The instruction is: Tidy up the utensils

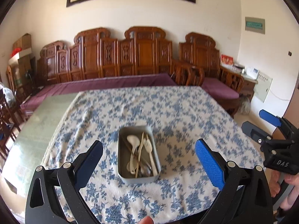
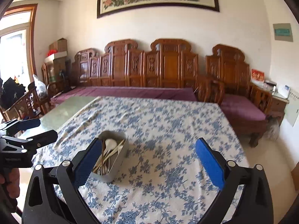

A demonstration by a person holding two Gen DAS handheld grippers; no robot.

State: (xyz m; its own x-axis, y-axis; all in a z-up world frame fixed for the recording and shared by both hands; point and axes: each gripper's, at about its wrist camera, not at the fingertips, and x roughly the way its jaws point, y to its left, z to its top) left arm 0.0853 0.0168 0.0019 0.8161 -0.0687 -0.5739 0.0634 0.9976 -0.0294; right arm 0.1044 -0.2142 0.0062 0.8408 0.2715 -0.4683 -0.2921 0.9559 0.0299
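Living room w/ carved wooden sofa [image 1: 142,56]; counter under blue-floral white cloth [image 1: 186,112]. Grey oblong metal tray [image 1: 139,177] w/ pale utensils [image 1: 149,147] mid-counter, long axis near-far. Dead ahead of left tool [image 1: 149,160], nearer; right tool [image 2: 149,160] offset right. Both wide open, empty.

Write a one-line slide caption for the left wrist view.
Open left tool hovers above a grey tin holding a white fork, spoons and chopsticks on the blue floral tablecloth.

Table [image 1: 43,115] under floral cloth [image 1: 186,115] bears a utensil tin [image 1: 139,177].
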